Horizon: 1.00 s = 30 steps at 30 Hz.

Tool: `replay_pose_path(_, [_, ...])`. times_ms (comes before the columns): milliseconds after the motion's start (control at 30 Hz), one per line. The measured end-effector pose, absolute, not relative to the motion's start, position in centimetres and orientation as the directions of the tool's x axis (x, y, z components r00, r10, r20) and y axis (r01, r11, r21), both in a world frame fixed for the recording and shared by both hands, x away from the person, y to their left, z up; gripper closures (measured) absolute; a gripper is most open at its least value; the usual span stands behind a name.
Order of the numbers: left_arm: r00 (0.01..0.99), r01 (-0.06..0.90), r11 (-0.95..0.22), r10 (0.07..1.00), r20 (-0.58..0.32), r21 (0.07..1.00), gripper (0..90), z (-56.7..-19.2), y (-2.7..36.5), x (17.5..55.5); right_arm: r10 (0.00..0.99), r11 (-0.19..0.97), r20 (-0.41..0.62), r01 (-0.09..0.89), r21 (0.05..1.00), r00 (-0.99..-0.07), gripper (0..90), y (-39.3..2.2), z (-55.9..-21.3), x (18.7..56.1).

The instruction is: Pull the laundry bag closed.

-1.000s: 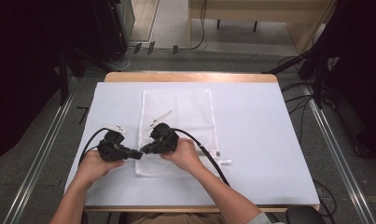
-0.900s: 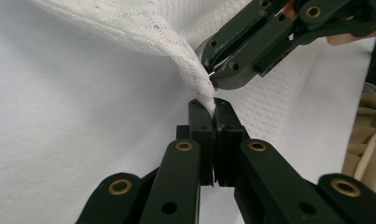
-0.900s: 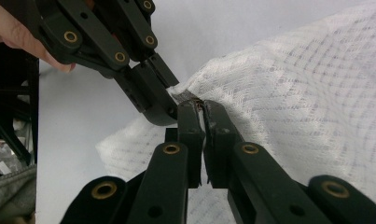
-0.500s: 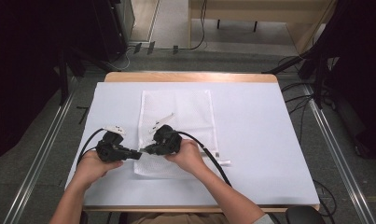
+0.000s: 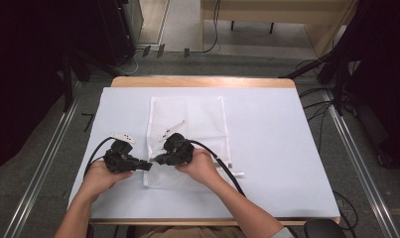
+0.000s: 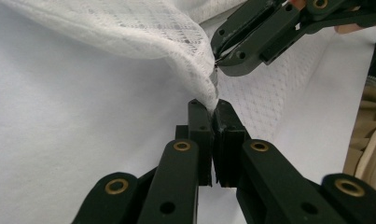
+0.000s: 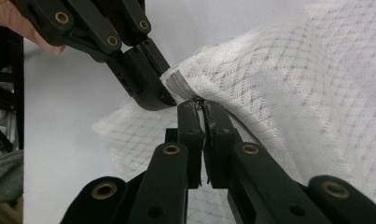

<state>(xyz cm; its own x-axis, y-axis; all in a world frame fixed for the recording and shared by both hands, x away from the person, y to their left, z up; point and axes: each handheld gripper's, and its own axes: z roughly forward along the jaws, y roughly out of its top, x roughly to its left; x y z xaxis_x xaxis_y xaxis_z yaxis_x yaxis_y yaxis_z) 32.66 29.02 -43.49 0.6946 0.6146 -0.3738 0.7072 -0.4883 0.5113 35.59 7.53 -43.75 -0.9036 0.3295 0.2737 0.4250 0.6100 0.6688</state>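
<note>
The white mesh laundry bag (image 5: 187,136) is laid flat on the white-covered bench (image 5: 272,148), towards its left-centre, with its near-left corner lifted off the surface. The left gripper (image 5: 149,166) is seen at that corner in the high view, held in the left hand (image 5: 99,176). In the left gripper view the left gripper (image 6: 213,108) is closed together, and a pinch of the mesh corner (image 6: 205,88) is clamped between its pads. The fabric is pulled up into a small peak from the grip.

The right gripper (image 5: 157,160) is held in the right hand (image 5: 201,167), tip to tip with the left one. In the right gripper view the right gripper (image 7: 199,106) is shut tight, and something small and metallic at the bag's edge is caught at its tip, likely a zip pull (image 7: 196,99); the detail is too small to be told for certain. The grey-banded hem (image 7: 178,86) of the bag is seen just beside it, gripped by the left gripper (image 7: 169,97).

Both grippers are kept very near each other, almost touching, above the bag's near-left corner. A black cable (image 5: 226,168) is trailed from the right gripper across the bag's lower part.
</note>
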Motion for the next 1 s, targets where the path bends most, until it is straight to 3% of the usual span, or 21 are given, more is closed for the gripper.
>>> replay_pose_path(167, [0.691,0.714,-0.495,0.610,-0.387,0.495,82.6,-43.8,28.7,32.9,0.316,0.624,0.264,0.409,0.666,-0.911,88.6,7.8,-43.8,35.5])
replay_pose_path(400, [0.685,0.720,-0.489,0.615,-0.390,0.492,87.8,-43.6,28.6,33.0,0.305,0.628,0.274,0.409,0.662,-0.912,88.5,8.0,-43.8,35.6])
replay_pose_path(500, [0.690,0.717,-0.494,0.605,-0.398,0.492,88.3,-43.5,28.7,32.9,0.301,0.606,0.324,0.442,0.661,-0.897,88.5,7.7,-44.2,36.1])
replay_pose_path(600, [0.681,0.724,-0.481,0.611,-0.403,0.494,88.6,-43.5,29.1,32.9,0.297,0.600,0.317,0.434,0.672,-0.901,88.6,7.6,-44.3,36.1])
replay_pose_path(700, [0.671,0.732,-0.454,0.611,-0.420,0.508,89.0,-43.3,30.1,32.9,0.336,0.617,0.245,0.409,0.673,-0.910,88.6,7.4,-44.5,36.2])
replay_pose_path(767, [0.658,0.743,-0.441,0.616,-0.433,0.503,88.9,-43.4,30.5,32.8,0.363,0.590,0.306,0.471,0.656,-0.880,88.6,6.6,-44.9,36.9])
replay_pose_path(1000, [0.673,0.726,-0.446,0.620,-0.404,0.524,88.1,-43.4,30.4,32.7,0.350,0.598,0.295,0.454,0.660,-0.889,88.5,5.8,-45.0,36.8])
